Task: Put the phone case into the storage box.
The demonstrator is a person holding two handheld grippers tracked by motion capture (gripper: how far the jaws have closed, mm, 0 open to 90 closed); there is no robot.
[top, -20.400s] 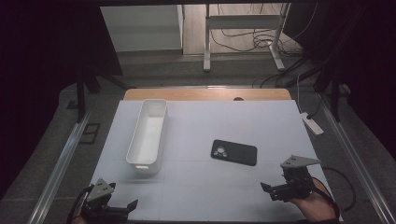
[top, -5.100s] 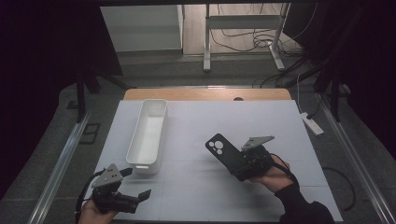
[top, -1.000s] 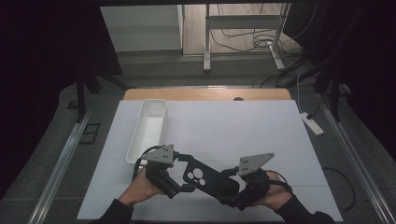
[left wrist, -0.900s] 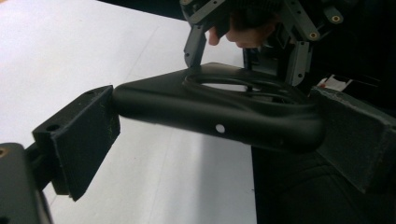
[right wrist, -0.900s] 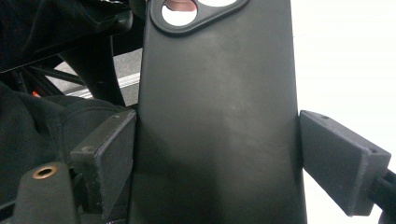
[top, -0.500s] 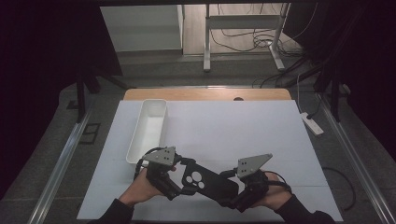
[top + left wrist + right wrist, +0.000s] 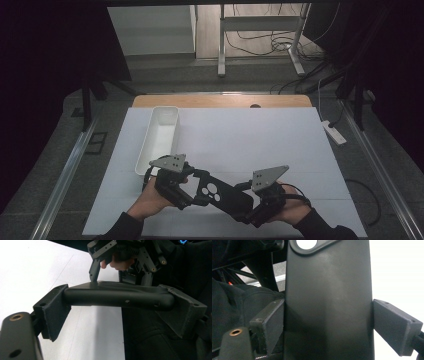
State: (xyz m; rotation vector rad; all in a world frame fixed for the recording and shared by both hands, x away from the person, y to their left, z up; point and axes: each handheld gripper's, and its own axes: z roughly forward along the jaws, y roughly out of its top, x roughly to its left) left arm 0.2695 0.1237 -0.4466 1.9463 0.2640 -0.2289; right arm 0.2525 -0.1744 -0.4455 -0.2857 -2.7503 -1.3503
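A black phone case [image 7: 220, 192] with a camera cutout is held above the table's front edge, between both grippers. My left gripper [image 7: 196, 194] is shut on the cutout end. In the left gripper view its pads [image 7: 53, 311] clamp the case [image 7: 117, 296] across its width, edge-on. My right gripper [image 7: 250, 212] is shut on the opposite end. In the right gripper view its pads [image 7: 395, 325] press both long sides of the case [image 7: 327, 297], whose back faces the camera. The right gripper [image 7: 125, 257] and the hand on it appear beyond the case in the left gripper view.
A long white tray [image 7: 159, 137] stands on the white table sheet [image 7: 260, 140] at the left, just beyond my left gripper. A white power strip [image 7: 334, 132] lies off the right edge. A wooden strip [image 7: 220, 101] borders the back.
The case lay flat on the table at first; the right gripper lifted it and brought it forward, and the left gripper closed on its other end. Over the last second almost nothing moved.
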